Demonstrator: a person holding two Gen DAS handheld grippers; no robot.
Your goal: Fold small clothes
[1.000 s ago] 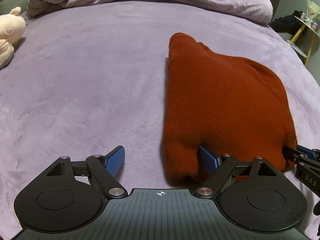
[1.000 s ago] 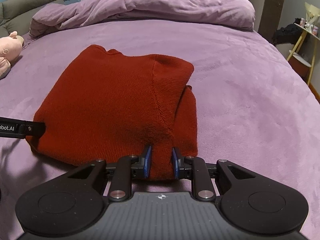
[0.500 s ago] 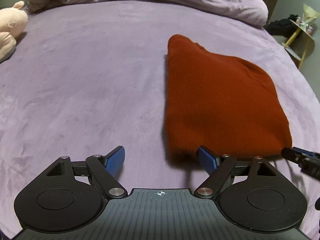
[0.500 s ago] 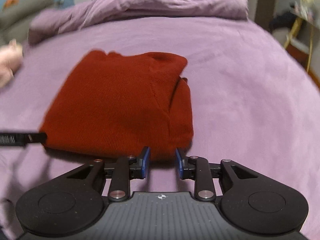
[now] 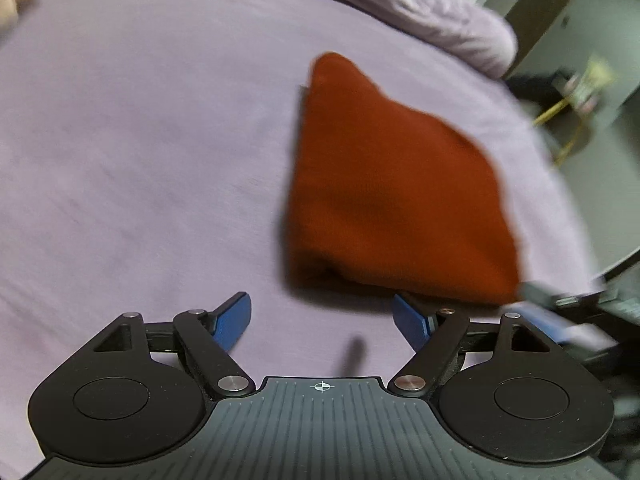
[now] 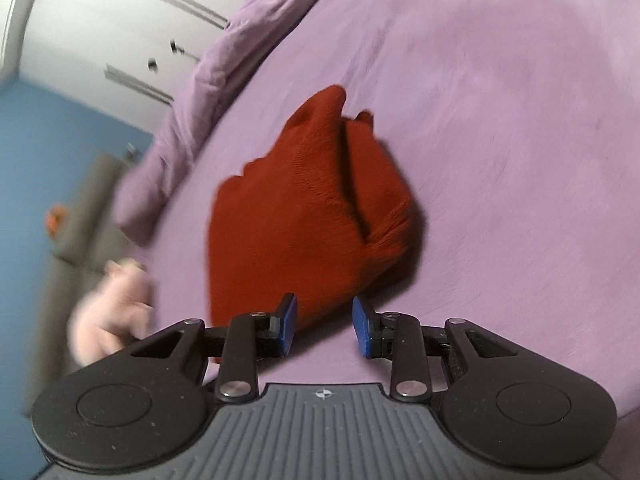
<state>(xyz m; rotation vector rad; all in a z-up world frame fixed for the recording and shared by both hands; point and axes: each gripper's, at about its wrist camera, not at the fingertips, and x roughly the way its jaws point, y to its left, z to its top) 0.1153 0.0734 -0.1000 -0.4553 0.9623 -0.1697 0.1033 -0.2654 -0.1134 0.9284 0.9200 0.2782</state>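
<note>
— What lies ahead of the left gripper (image 5: 322, 318)?
— A folded red garment (image 5: 396, 200) at one o'clock on the purple bedspread (image 5: 140, 152).
— And the jaws?
— Wide apart, only bedspread between them; the garment's near edge lies just beyond the right fingertip (image 5: 408, 320).

The sweater (image 6: 304, 216) is a rust-red knit, fine ribbed texture, totally matt. The bed (image 5: 140, 140) cover looks like soft lilac fleece with a faint nap – same for the duvet (image 5: 420, 12) bunched behind. Each hand-held gripper (image 5: 322, 320) (image 6: 324, 330) is matt black plastic with shiny metal pivot pins, blue rubbery-looking pads (image 6: 289, 322) and a ridged grey body.
</note>
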